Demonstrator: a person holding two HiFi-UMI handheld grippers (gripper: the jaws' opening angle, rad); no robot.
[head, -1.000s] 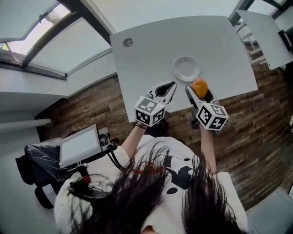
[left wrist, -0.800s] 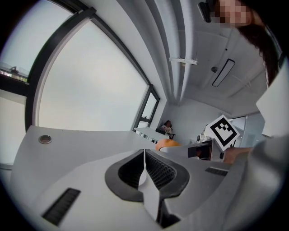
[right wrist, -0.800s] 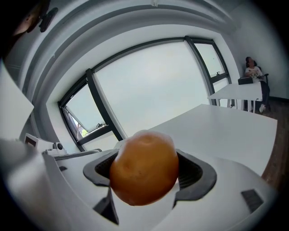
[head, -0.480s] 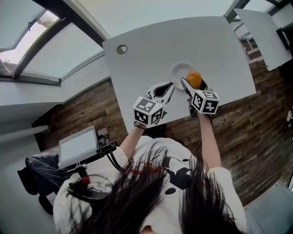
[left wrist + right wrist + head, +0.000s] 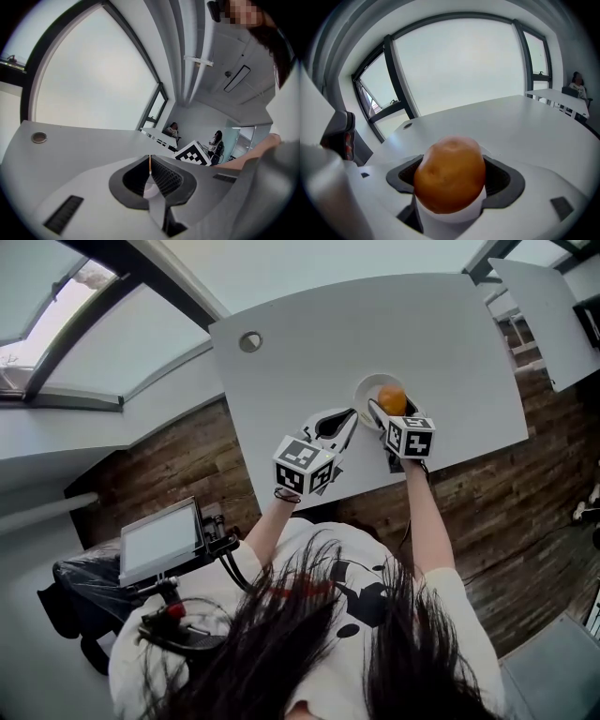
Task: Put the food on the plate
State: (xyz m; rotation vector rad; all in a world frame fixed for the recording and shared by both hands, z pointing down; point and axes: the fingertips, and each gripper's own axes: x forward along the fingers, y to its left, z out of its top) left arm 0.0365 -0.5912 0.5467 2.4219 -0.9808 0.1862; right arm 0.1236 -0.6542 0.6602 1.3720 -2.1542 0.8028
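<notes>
A round orange-brown piece of food [image 5: 392,399] is held between the jaws of my right gripper [image 5: 394,407], which is shut on it. The food hangs over the near right part of the small white plate [image 5: 368,387] on the white table [image 5: 309,343]; whether it touches the plate is hidden. In the right gripper view the food [image 5: 450,174] fills the space between the jaws of the right gripper [image 5: 450,180]. My left gripper [image 5: 350,416] hovers just left of the plate, jaws shut with nothing between them. The left gripper view shows its left gripper [image 5: 149,169] closed to a thin line.
A round cable grommet [image 5: 250,341] sits in the table's far left corner. The table's near edge runs just under both grippers. A second white table [image 5: 544,306] stands to the right. A screen on a stand [image 5: 161,540] is on the wooden floor at the left.
My right gripper has carried the food forward and a little left, from beside the table's near edge to over the plate. The left gripper has hardly moved.
</notes>
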